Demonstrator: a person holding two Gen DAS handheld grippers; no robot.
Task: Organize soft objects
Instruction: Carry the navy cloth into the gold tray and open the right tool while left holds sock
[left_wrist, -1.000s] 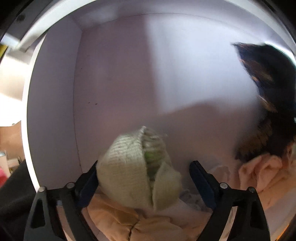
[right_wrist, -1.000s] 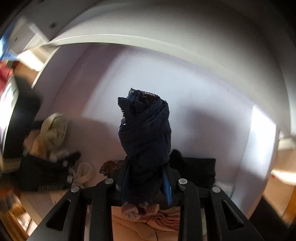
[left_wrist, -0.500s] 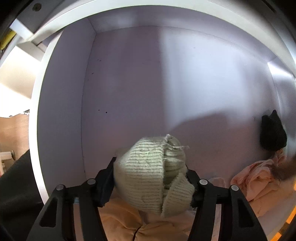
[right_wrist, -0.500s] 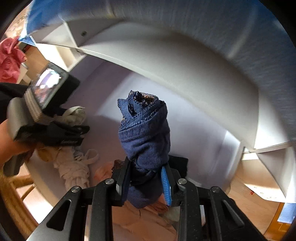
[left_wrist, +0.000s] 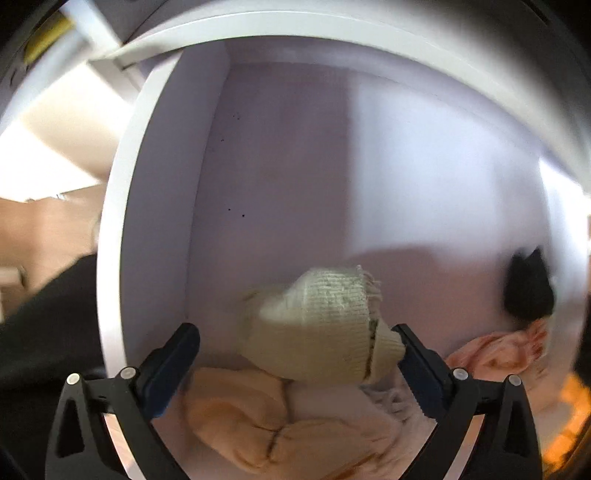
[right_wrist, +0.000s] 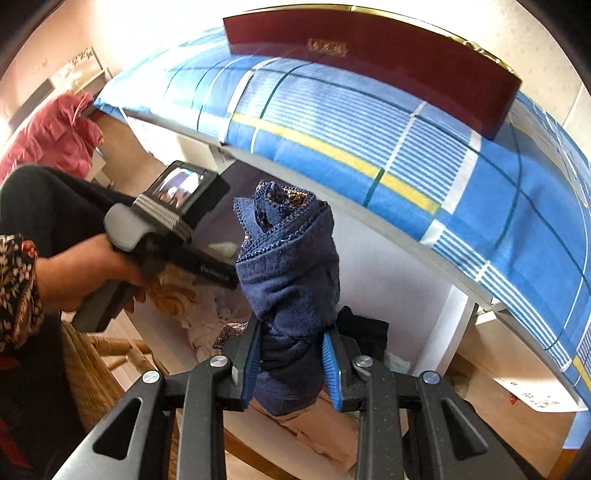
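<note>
**Left wrist: knit roll loose in the cubby; right wrist: navy roll clamped**

Left wrist view: the left gripper (left_wrist: 295, 363) has just been opening; its jaws stand wide apart. The cream knit roll (left_wrist: 321, 332) sits between them, touching the right pad, clear of the left, above peach clothes (left_wrist: 258, 424) in the white cubby (left_wrist: 122, 221). A black item (left_wrist: 528, 295) lies far right.

Right wrist view: the right gripper (right_wrist: 291, 365) is clamped on a navy roll (right_wrist: 291, 280) standing upright before the cubby (right_wrist: 454, 325). A hand (right_wrist: 85, 273) holds the left gripper's handle under a blue plaid cloth (right_wrist: 406, 147).
</note>
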